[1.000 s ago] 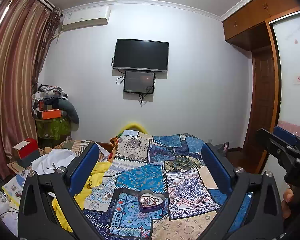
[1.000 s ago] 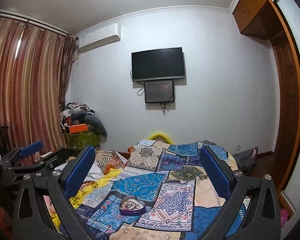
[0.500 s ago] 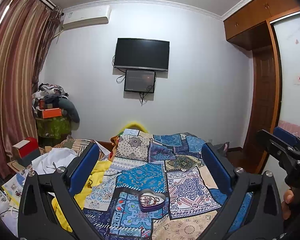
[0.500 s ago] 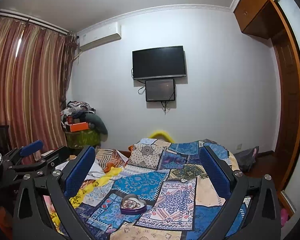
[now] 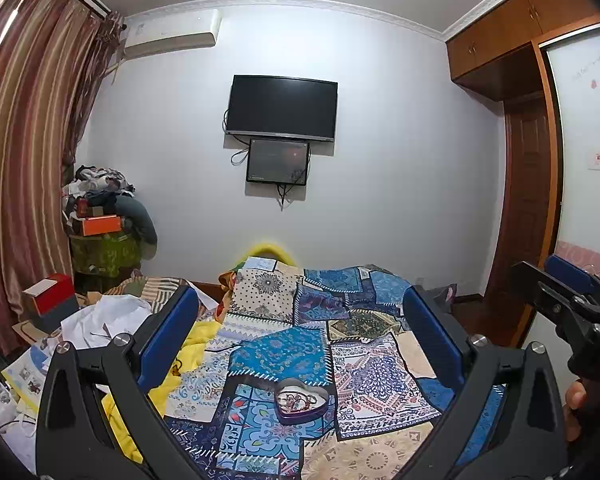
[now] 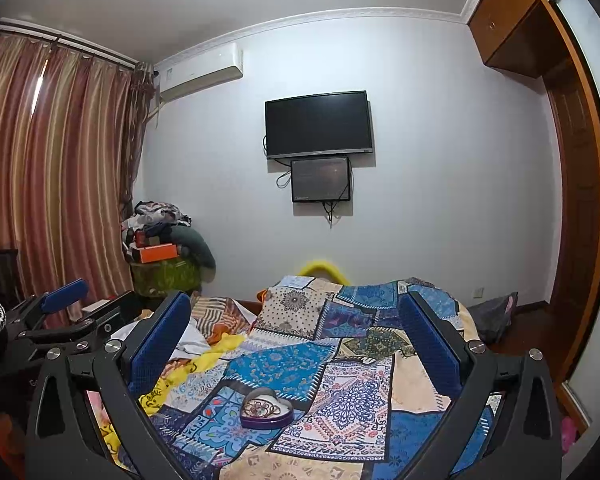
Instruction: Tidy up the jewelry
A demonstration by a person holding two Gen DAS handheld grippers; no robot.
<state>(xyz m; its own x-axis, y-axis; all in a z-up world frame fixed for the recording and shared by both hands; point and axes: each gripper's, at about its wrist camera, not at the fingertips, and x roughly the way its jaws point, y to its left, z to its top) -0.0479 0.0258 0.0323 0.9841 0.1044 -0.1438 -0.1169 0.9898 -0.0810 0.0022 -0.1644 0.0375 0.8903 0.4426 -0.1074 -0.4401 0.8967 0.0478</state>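
The heart-shaped box of jewelry sits on the patchwork bedspread, at 6 o'clock between my left hand-held gripper's spread, empty fingers, as a second ago. My right hand-held gripper is likewise released, and only its view shows the box's purple side. Clothes pile at 9 o'clock.

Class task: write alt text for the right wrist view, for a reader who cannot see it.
A heart-shaped box of jewelry sits on a patchwork bedspread, framed by the open right gripper. Behind it, a dark television hangs on the white wall, with striped curtains at left.
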